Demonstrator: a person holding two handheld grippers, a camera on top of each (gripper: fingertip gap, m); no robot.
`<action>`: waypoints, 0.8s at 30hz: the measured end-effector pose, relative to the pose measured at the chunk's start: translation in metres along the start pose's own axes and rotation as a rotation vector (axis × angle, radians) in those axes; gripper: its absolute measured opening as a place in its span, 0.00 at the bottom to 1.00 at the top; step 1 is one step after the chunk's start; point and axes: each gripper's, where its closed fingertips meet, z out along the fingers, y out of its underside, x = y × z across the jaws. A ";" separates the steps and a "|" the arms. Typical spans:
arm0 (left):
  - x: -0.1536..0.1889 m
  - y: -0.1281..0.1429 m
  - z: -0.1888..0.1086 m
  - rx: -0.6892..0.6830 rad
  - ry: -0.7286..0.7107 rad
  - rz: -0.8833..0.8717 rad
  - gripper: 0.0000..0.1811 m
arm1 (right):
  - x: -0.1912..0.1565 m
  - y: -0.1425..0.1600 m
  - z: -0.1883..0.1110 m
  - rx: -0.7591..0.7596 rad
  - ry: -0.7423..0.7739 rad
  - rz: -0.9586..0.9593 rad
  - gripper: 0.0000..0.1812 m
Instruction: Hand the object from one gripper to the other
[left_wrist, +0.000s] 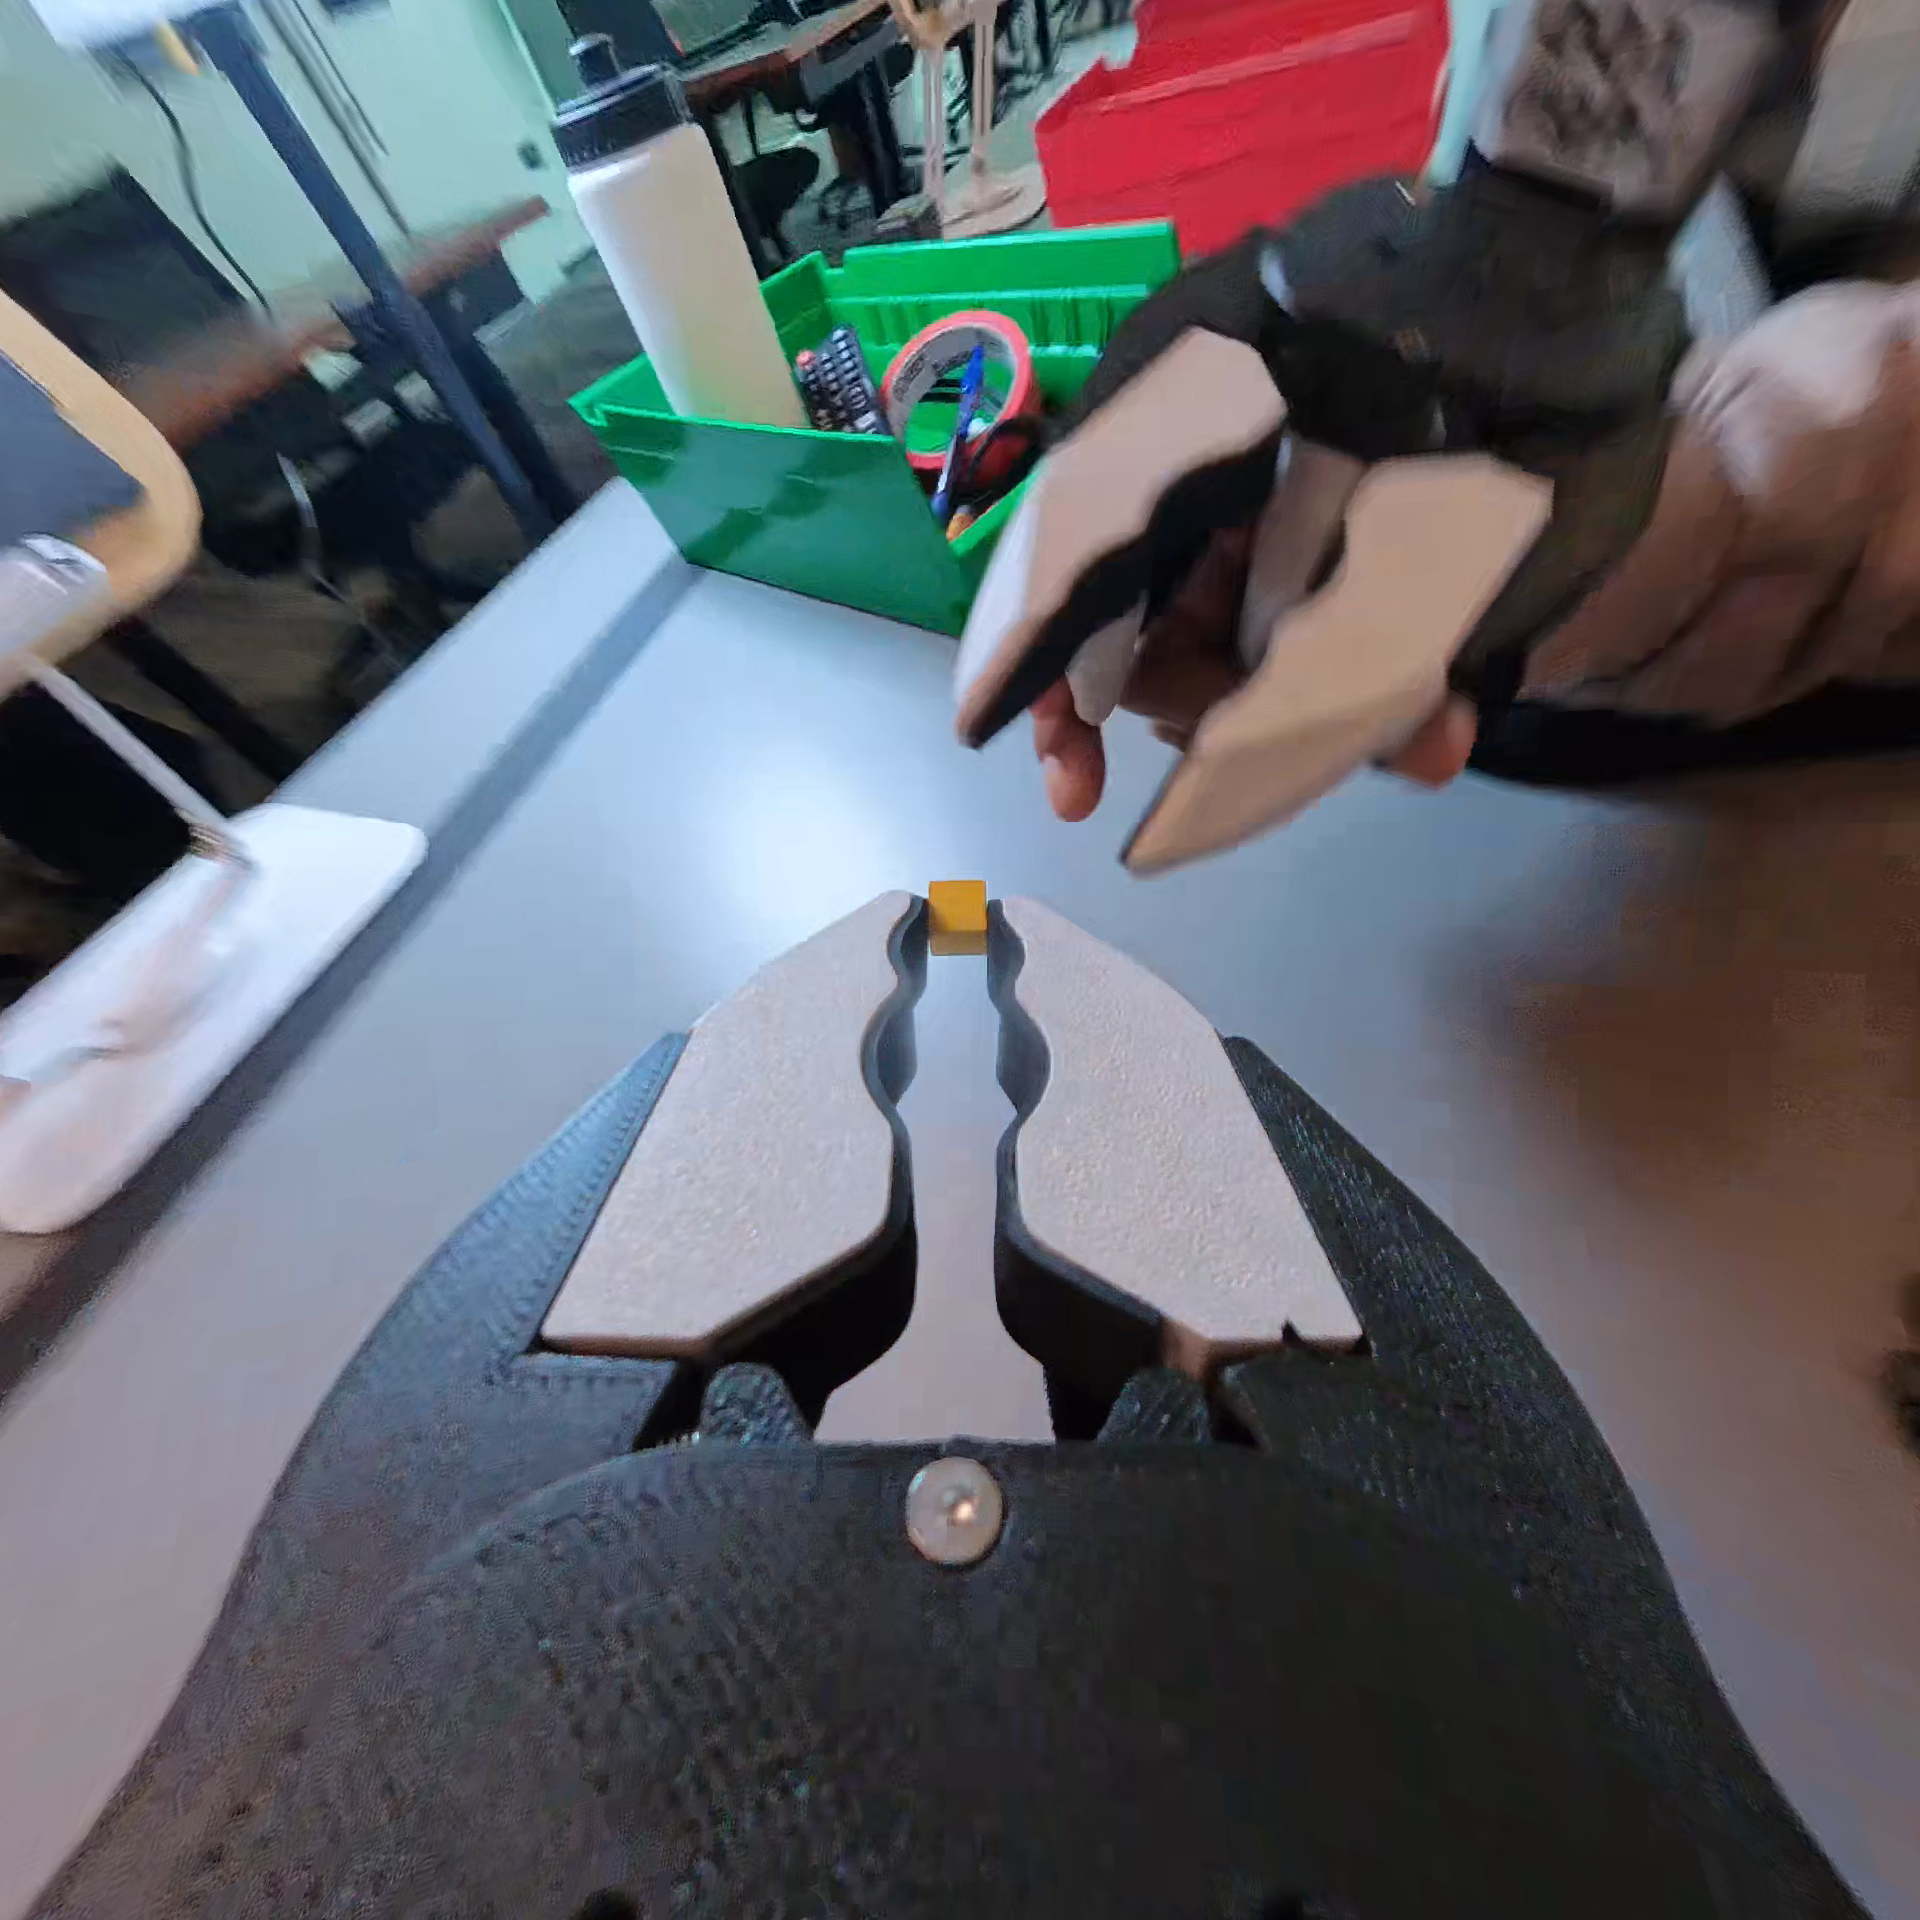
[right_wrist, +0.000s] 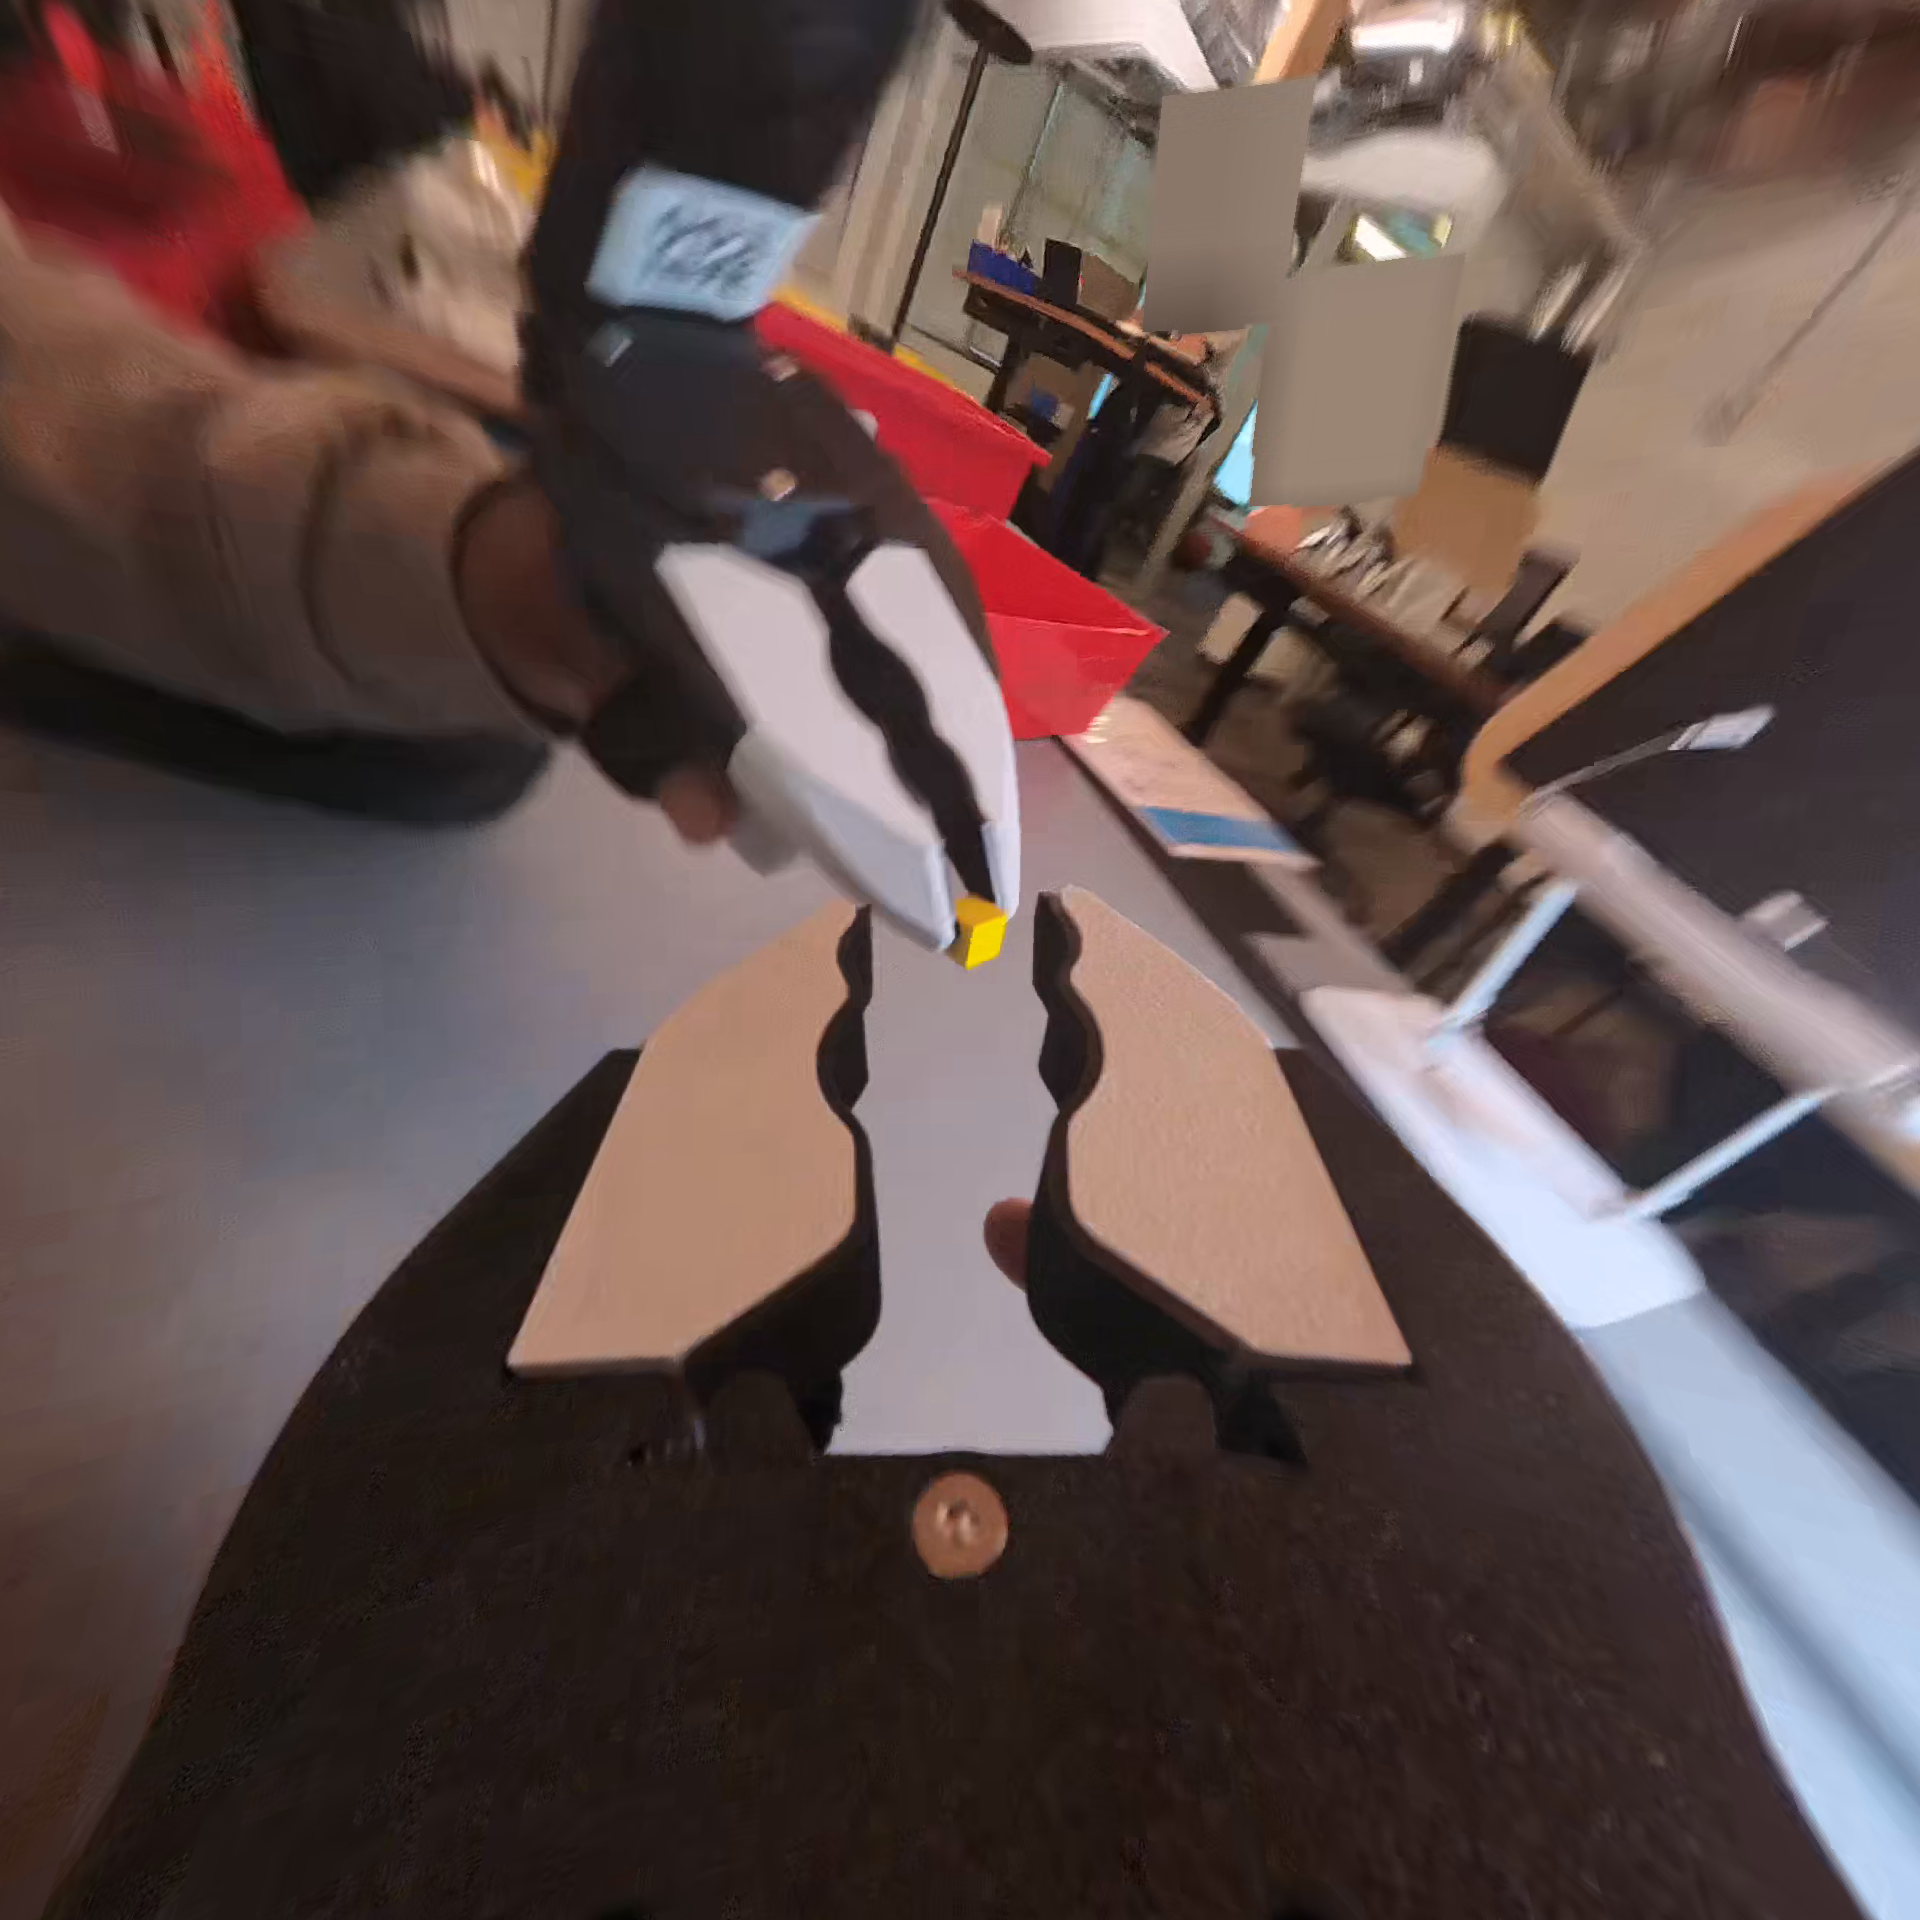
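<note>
A small yellow-orange cube (left_wrist: 957, 916) is pinched between the tips of my left gripper (left_wrist: 957, 920), held above the grey table (left_wrist: 727, 748). My right gripper (left_wrist: 1049, 795) is open, blurred, and hangs just beyond and to the right of the cube. In the right wrist view the left gripper (right_wrist: 977, 914) comes in from the upper left with the cube (right_wrist: 980, 932) at its tips. The cube sits at the mouth of my open right gripper (right_wrist: 951, 920), between its fingertips but nearer the right one, touching neither.
A green bin (left_wrist: 810, 488) with a white bottle (left_wrist: 675, 281), a red tape roll (left_wrist: 961, 379) and pens stands at the table's far edge. Red bins (right_wrist: 1039, 623) lie behind. A white monitor base (left_wrist: 197, 997) sits at the left edge. Less than 4 cm separates the two grippers' tips.
</note>
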 end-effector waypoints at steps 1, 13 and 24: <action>0.001 -0.002 -0.001 0.020 0.058 -0.107 0.06 | -0.005 0.002 0.000 -0.018 0.029 -0.162 0.16; 0.016 0.002 0.002 0.020 0.352 -0.618 0.06 | -0.008 0.015 0.010 -0.093 0.155 -0.427 0.07; 0.011 -0.023 -0.012 0.214 0.343 -0.427 0.01 | 0.026 -0.008 -0.005 0.206 -0.038 0.599 0.00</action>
